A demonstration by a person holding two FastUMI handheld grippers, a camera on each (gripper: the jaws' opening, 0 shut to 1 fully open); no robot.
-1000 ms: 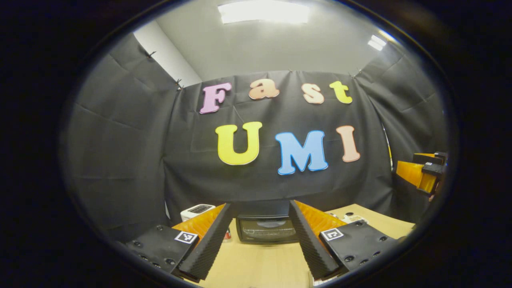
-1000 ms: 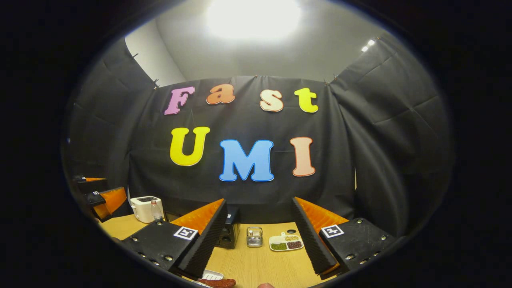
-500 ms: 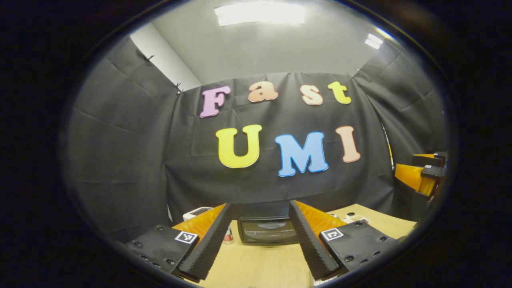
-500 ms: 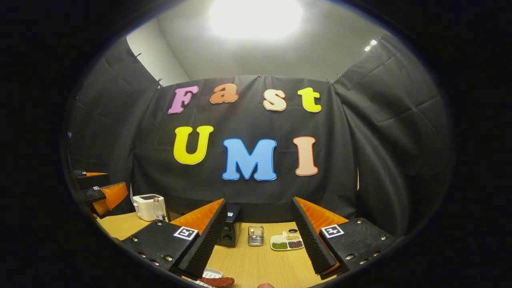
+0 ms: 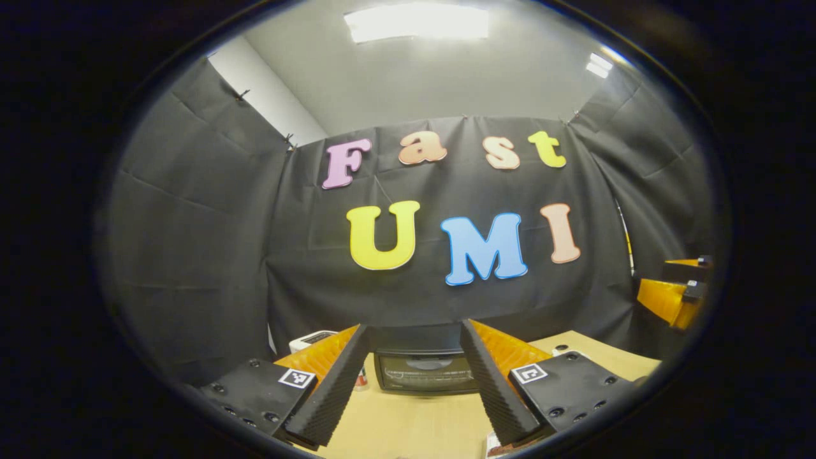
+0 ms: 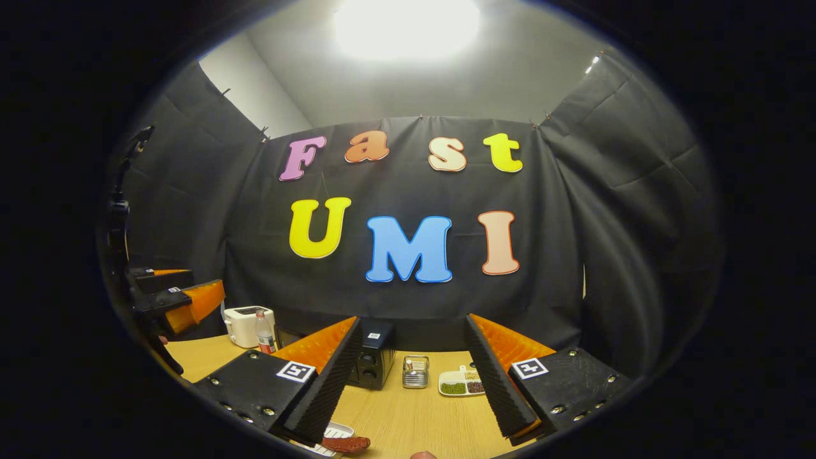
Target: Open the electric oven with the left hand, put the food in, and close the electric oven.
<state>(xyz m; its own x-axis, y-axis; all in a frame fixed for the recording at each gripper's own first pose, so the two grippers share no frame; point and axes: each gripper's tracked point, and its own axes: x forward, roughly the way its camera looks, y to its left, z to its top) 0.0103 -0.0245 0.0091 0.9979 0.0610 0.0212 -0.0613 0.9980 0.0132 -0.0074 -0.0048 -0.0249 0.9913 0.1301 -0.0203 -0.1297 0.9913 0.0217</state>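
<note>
The black electric oven (image 5: 426, 373) stands at the back of the wooden table (image 5: 408, 427) with its glass door closed. My left gripper (image 5: 414, 326) is open, its fingers framing the oven from a distance. In the right gripper view I see the oven's knob side (image 6: 373, 363). My right gripper (image 6: 413, 319) is open and holds nothing. The food, a reddish-brown piece (image 6: 345, 444), lies on a white tray (image 6: 336, 431) just below the right gripper. Each gripper appears at the edge of the other's view: the right gripper (image 5: 669, 298) and the left gripper (image 6: 185, 303).
A white toaster (image 6: 248, 325) and a small bottle (image 6: 263, 334) stand left of the oven. Right of the oven are a metal basket (image 6: 415, 371) and a white divided dish of beans (image 6: 462, 384). Black cloth walls close in the table.
The right gripper view has swung slightly, so the oven, toaster and left gripper now sit further right and larger. The left gripper view barely shifted. Both grippers stay open.
</note>
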